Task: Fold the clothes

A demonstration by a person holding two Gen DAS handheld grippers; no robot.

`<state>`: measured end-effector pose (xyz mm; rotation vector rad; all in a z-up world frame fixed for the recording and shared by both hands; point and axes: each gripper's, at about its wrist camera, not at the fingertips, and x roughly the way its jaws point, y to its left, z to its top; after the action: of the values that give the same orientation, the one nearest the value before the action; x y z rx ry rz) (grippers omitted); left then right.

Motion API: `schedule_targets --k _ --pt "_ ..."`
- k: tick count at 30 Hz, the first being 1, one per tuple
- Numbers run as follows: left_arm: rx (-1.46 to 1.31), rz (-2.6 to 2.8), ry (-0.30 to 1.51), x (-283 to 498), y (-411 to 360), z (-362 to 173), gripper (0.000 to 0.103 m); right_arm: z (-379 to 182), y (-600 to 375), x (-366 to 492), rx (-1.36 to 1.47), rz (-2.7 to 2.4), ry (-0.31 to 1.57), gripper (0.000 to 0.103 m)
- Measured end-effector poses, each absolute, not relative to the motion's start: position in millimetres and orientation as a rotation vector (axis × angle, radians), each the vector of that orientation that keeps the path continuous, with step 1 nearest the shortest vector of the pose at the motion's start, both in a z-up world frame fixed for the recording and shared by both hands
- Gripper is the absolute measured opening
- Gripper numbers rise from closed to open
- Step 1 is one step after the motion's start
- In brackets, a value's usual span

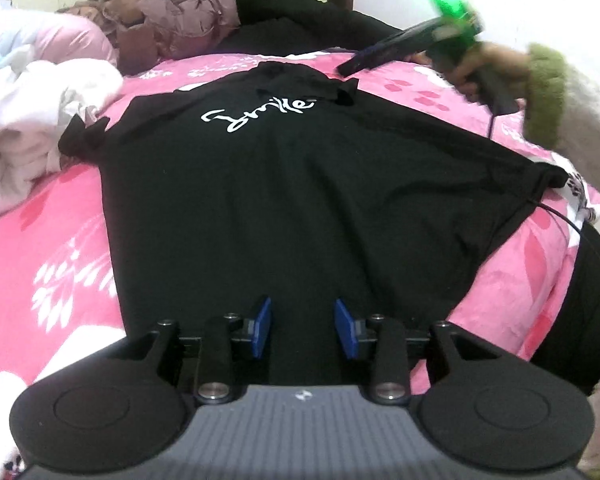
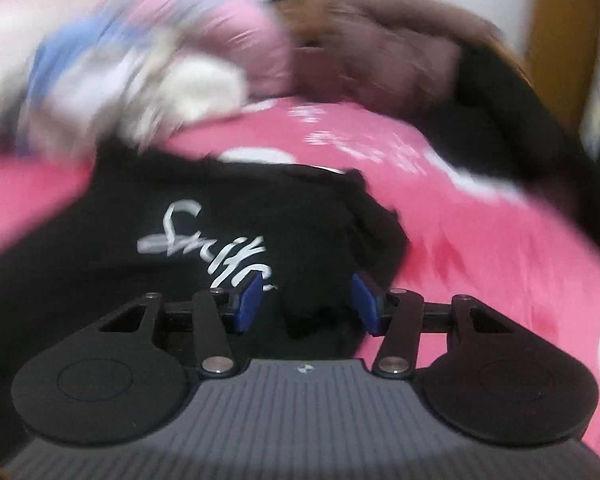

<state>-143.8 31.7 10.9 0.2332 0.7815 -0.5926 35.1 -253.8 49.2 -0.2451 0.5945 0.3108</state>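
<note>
My left hand-held gripper [image 1: 302, 326] hangs spread over the lower hem of the black T-shirt [image 1: 284, 200], which lies flat mid-frame on the pink bed [image 1: 40, 248]. My right hand-held gripper [image 2: 305, 304] (blurred view) is spread too, nothing pinched, above the shirt's collar.

I read both feeds as evenly and softly lit, with no hard shadows and no glare. The left wrist view is mostly sharp; only the right gripper [image 1: 346, 70] and the hand holding it smear near the upper right corner. The right wrist view is heavily motion-blurred: the white lettering [image 2: 204, 244] on the black shirt [image 2: 100, 280] streaks, and the bedding [image 2: 480, 248] lacks detail. Fisheye distortion bows both pictures at their edges, with dark corners.
</note>
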Motion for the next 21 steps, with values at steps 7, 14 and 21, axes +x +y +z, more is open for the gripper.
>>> schedule_targets --k 7,14,21 --pt "0.219 -0.609 0.785 -144 36 8 0.038 7 -245 96 -0.352 0.292 0.684 0.006" --pt "0.186 -0.622 0.806 -138 40 7 0.038 52 -348 111 0.104 0.200 0.544 0.000" --pt "0.212 -0.604 0.810 -139 34 8 0.039 50 -423 124 0.342 0.125 0.468 0.001"
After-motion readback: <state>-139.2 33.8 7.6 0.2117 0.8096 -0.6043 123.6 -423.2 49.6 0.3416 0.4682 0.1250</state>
